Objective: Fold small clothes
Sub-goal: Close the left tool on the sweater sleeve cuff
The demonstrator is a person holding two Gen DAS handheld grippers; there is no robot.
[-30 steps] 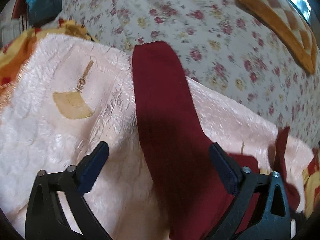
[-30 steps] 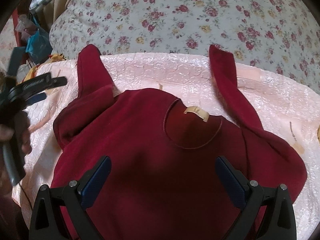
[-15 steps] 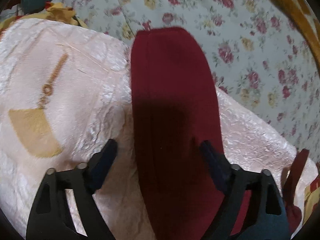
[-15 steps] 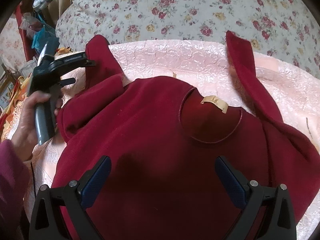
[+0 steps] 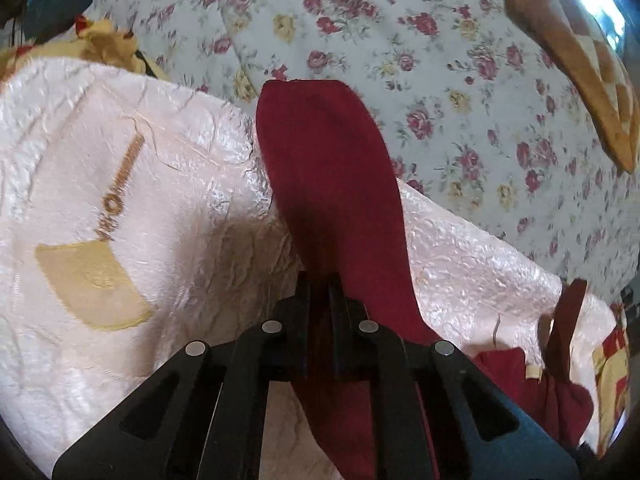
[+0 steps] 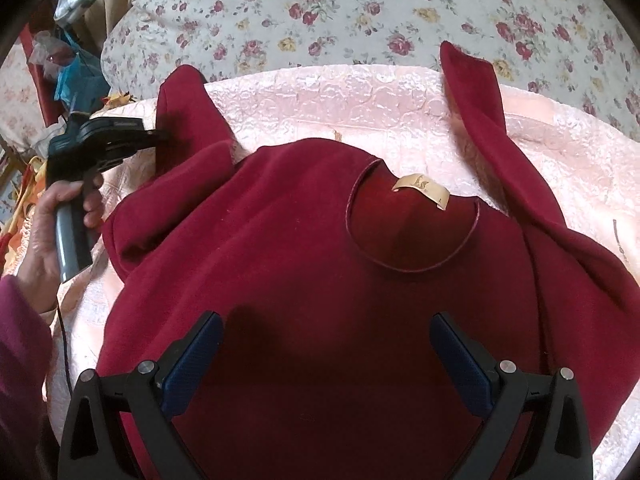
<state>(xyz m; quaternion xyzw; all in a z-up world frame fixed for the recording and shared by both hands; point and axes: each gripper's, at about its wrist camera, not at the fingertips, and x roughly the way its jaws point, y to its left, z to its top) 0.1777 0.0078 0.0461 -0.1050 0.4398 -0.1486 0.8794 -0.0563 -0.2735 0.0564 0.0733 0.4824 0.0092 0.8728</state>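
Note:
A dark red sweater (image 6: 304, 272) lies front-up on a pale pink quilted cloth (image 6: 360, 96), neck label (image 6: 420, 188) showing, both sleeves pointing away. My left gripper (image 5: 319, 280) is shut on the left sleeve (image 5: 324, 160), pinching it partway along its length; it also shows in the right wrist view (image 6: 160, 136) at that sleeve (image 6: 180, 96). My right gripper (image 6: 326, 344) is open and empty, hovering over the sweater's lower body. The right sleeve (image 6: 480, 108) lies flat and untouched.
A floral bedspread (image 6: 360, 8) lies beyond the pink cloth. An orange checked cushion (image 5: 580, 60) sits at the far right. Yellow fabric (image 5: 104, 44) and clutter with a blue bag (image 6: 76, 76) lie at the left edge.
My left gripper moved in over the left sleeve and closed on it. My right gripper stayed open and drew slightly closer over the sweater body.

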